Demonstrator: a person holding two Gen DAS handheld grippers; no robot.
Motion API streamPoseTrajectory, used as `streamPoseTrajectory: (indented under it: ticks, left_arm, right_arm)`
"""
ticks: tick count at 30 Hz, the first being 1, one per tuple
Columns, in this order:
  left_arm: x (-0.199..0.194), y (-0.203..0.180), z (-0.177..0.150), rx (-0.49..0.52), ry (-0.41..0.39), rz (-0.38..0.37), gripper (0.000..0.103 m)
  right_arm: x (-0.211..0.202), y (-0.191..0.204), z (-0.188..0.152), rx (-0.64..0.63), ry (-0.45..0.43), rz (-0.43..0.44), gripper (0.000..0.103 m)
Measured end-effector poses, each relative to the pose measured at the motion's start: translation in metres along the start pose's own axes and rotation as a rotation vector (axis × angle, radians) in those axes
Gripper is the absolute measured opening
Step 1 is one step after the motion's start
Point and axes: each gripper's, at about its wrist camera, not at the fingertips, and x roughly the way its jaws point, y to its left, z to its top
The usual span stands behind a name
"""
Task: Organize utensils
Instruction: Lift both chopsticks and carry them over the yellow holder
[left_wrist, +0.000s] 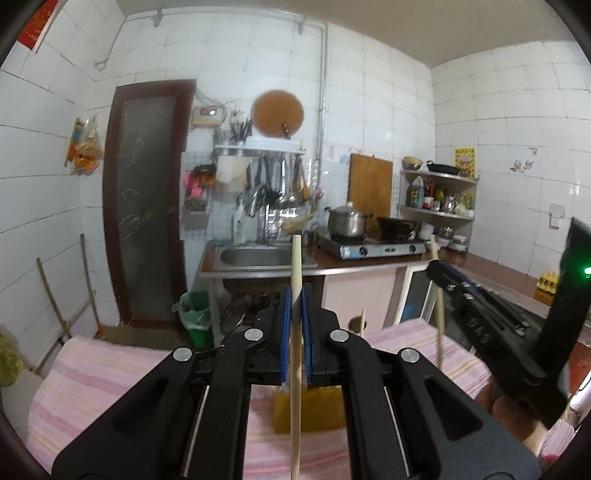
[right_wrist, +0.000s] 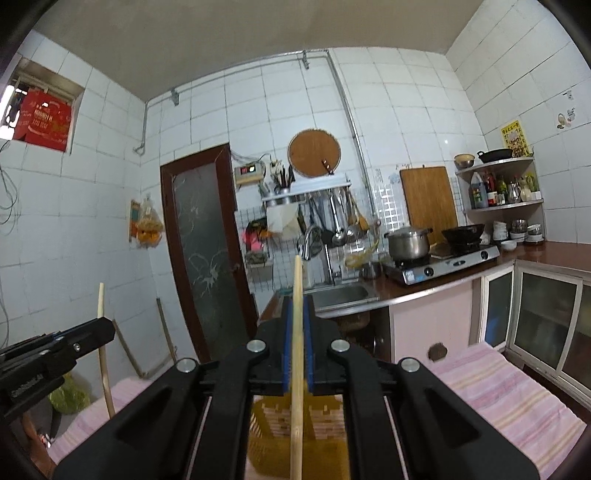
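Note:
In the left wrist view my left gripper (left_wrist: 296, 293) is shut on a pale wooden chopstick (left_wrist: 295, 258) that stands upright between the blue pads. To its right, my right gripper (left_wrist: 435, 265) grips a second chopstick (left_wrist: 439, 317). The right wrist view shows the right gripper (right_wrist: 297, 302) shut on its upright chopstick (right_wrist: 297, 273). The left gripper (right_wrist: 108, 326) with its chopstick (right_wrist: 100, 299) is at the left there. A yellow slotted basket (right_wrist: 325, 417), also the yellow basket (left_wrist: 317, 410), sits below both grippers on a pink striped cloth (left_wrist: 110, 373).
Beyond the cloth-covered table (right_wrist: 498, 398) are a steel sink (left_wrist: 255, 256), a gas stove (left_wrist: 373, 249) with a pot and a wok, and a brown door (left_wrist: 147, 199). A green bin (left_wrist: 197, 314) stands by the sink. Glass-fronted cabinets (right_wrist: 546, 314) line the right.

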Motion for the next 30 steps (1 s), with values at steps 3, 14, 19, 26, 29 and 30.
streamPoseTrajectory:
  ticks: [3,14,19,26,29,30]
  left_arm:
    - [0.016,-0.004,0.008,-0.002,-0.036,-0.020,0.004]
    - [0.097,-0.009,0.004,0.003,-0.149,-0.024,0.004]
    - [0.135,-0.005,-0.011,-0.001,-0.156,-0.017,0.004]
    - [0.164,0.000,-0.039,-0.002,-0.133,-0.009,0.004]
    - [0.173,0.005,-0.050,-0.019,-0.114,-0.003,0.004]
    - [0.174,0.006,-0.052,-0.026,-0.107,-0.005,0.004]
  right_arm:
    - [0.021,-0.001,0.001,0.011,-0.031,-0.008,0.006]
    - [0.080,-0.011,-0.019,-0.003,-0.151,-0.058,0.006]
    - [0.095,-0.009,-0.027,-0.027,-0.168,-0.071,0.006]
    - [0.106,-0.006,-0.040,-0.060,-0.170,-0.084,0.006]
    - [0.111,-0.006,-0.044,-0.064,-0.159,-0.081,0.006]
    - [0.112,-0.007,-0.045,-0.062,-0.156,-0.081,0.006]
